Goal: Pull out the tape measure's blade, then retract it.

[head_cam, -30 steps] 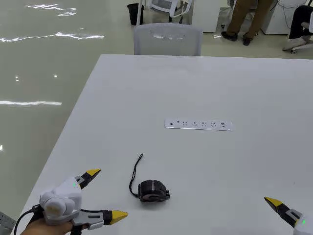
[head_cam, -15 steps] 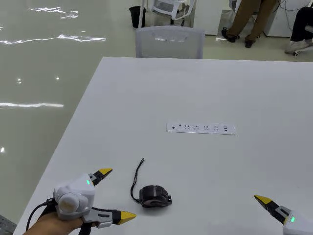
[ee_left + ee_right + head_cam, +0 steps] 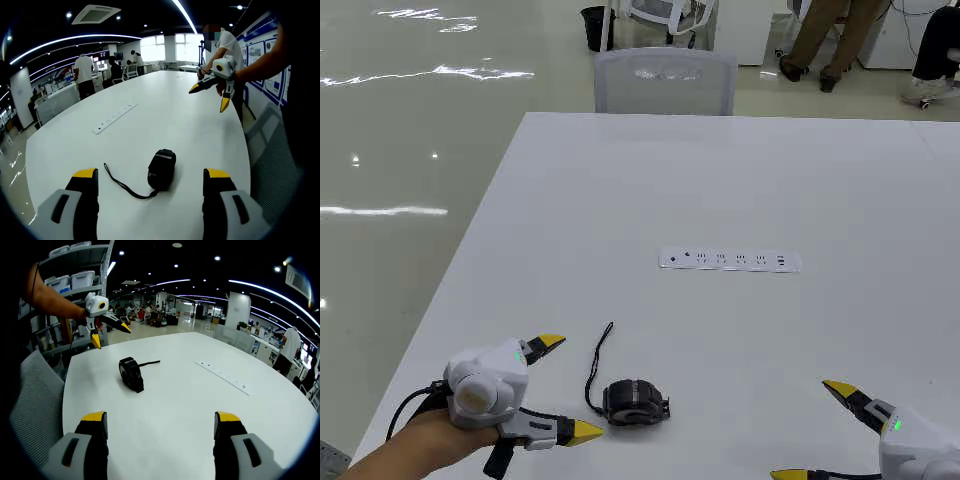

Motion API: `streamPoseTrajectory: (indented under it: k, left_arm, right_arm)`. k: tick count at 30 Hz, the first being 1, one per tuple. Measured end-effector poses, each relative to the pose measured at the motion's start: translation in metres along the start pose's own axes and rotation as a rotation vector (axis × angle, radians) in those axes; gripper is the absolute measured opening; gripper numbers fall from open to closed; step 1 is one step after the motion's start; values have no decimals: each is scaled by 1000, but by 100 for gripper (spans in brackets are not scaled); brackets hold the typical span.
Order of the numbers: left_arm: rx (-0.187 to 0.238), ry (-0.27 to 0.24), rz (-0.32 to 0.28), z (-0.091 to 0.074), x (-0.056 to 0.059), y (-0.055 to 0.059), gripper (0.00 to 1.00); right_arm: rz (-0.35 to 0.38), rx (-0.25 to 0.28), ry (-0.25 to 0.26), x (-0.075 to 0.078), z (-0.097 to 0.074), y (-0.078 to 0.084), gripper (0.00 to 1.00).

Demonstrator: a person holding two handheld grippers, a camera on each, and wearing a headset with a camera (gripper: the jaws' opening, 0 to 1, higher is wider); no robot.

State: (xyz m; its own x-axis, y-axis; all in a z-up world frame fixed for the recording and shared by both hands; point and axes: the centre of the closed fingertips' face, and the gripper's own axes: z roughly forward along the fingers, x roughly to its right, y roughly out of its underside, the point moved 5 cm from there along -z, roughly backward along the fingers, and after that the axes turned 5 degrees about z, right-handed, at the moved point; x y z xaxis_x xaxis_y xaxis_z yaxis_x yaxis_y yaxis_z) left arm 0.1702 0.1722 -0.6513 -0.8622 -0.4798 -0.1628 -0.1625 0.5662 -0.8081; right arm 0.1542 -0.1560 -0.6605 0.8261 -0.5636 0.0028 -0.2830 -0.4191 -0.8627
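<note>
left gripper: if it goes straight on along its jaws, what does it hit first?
Most likely the tape measure: it lies on the table, centred ahead of the open jaws of the left gripper, with nothing between. Exact depth is unclear.

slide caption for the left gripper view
Open left gripper faces the tape measure lying on the white table.

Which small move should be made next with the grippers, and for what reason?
Probably ease the left gripper forward until its open jaws straddle the tape measure, then close. The case lies untouched on the table just ahead of that gripper, blade not drawn out; the right gripper, also open, is farther off.
</note>
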Motion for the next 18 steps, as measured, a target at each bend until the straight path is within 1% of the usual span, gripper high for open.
streamPoseTrajectory:
  k: [2,6,8,9,12,14,18]
  left_arm:
    - [-11,30,15,5,-2,-1,83]
    - [-26,57,54,13,-6,-7,82]
    - [-41,69,78,18,-7,-9,81]
    - [-50,81,82,22,-7,-10,81]
    - [-56,100,109,28,-7,-14,82]
    - [-61,117,112,31,-7,-16,82]
    - [-86,139,152,36,-7,-17,79]
  right_arm:
    - [-11,1,-10,0,5,-3,90]
    - [-23,-1,-27,0,13,-7,89]
    - [-25,-1,-40,-1,17,-8,88]
    - [-32,-3,-48,-2,19,-9,88]
    - [-63,-26,-64,-2,26,-7,87]
    - [-63,-26,-72,-2,28,-8,87]
    - [-73,-26,-89,-2,35,-12,84]
